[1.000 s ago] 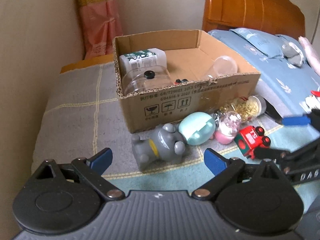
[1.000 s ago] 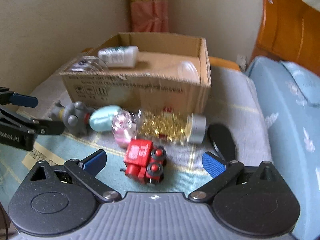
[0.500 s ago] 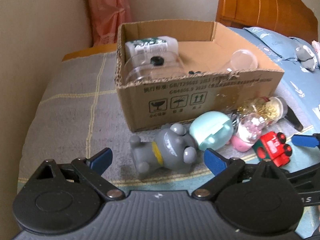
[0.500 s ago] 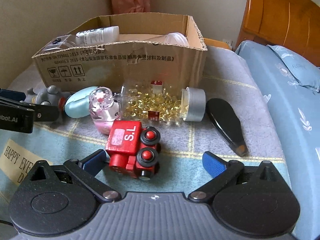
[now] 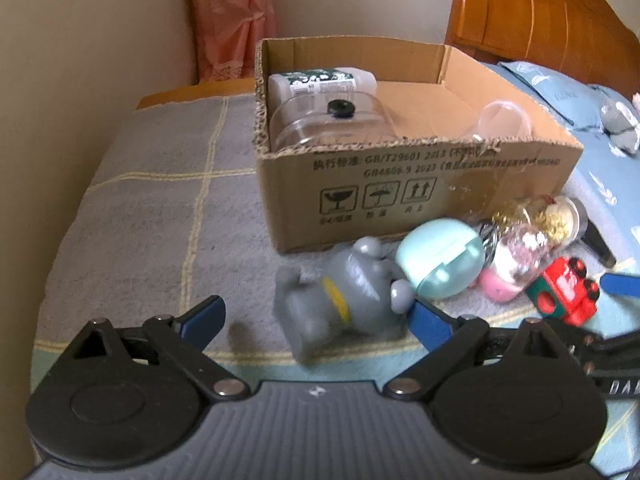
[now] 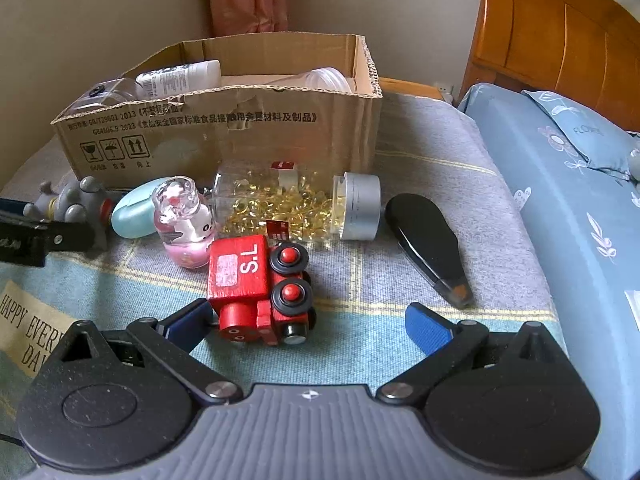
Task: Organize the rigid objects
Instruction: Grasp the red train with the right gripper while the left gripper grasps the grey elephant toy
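Between spread right tongs (image 6: 308, 322): red wooden train (image 6: 258, 290), black wheels, white "S.L" label; left tongs (image 5: 316, 316) spread too.

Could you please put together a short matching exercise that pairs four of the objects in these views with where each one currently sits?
Things:
1. red wooden toy train
2. white plastic bottle with a dark printed label
3. grey cartoon animal figurine
4. flat black teardrop-shaped case

Places:
A. inside the brown cardboard box
B. between the open fingers of the left gripper
C. on the blanket, to the right of the clear jar of golden capsules
D. between the open fingers of the right gripper

Pairs: 1-D, 2-A, 3-B, 4-C
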Available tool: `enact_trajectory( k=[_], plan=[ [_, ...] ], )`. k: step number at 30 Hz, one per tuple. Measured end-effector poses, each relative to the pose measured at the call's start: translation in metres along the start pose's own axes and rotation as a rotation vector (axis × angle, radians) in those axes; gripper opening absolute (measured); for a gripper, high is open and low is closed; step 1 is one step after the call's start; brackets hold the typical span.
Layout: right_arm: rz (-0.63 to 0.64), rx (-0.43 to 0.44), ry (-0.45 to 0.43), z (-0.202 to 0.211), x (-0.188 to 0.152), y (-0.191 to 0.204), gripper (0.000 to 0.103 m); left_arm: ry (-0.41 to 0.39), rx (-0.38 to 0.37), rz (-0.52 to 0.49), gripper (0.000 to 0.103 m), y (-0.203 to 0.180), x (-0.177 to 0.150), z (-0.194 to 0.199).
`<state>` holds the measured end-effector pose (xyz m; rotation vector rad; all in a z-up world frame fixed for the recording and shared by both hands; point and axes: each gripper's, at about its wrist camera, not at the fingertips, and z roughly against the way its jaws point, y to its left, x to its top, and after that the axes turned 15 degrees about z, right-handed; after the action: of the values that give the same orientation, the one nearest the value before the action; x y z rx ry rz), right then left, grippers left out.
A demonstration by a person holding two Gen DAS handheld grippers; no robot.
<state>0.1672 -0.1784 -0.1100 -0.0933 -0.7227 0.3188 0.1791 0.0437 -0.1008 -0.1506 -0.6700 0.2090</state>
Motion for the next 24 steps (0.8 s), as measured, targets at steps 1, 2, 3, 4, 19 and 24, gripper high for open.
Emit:
enact_trajectory(
  k=[1,2,3,4,19,24],
  plan=[
    [0.0,0.0,-0.003,0.0,-0.001,0.0,0.103,0.003,-0.008,0.005,0.094,-0.002,0.001,-0.002],
    [0.001,0.0,-0.005,0.0,-0.001,0.0,0.103,0.005,-0.011,0.009,0.091,-0.004,0.002,-0.004],
    [0.0,-0.001,-0.006,0.0,-0.001,0.0,0.103,0.011,-0.014,0.014,0.089,-0.005,0.002,-0.005],
    [0.0,-0.001,-0.006,0.001,-0.002,0.0,0.103,0.02,-0.015,0.018,0.088,-0.007,0.002,-0.006],
    [-0.005,-0.009,-0.018,0.001,-0.004,0.001,0.103,-0.009,0.037,-0.027,0.086,0.015,-0.007,0.013],
    [-0.003,-0.007,-0.018,0.002,-0.005,0.002,0.103,0.007,0.03,-0.029,0.093,0.011,-0.007,-0.001]
  ],
)
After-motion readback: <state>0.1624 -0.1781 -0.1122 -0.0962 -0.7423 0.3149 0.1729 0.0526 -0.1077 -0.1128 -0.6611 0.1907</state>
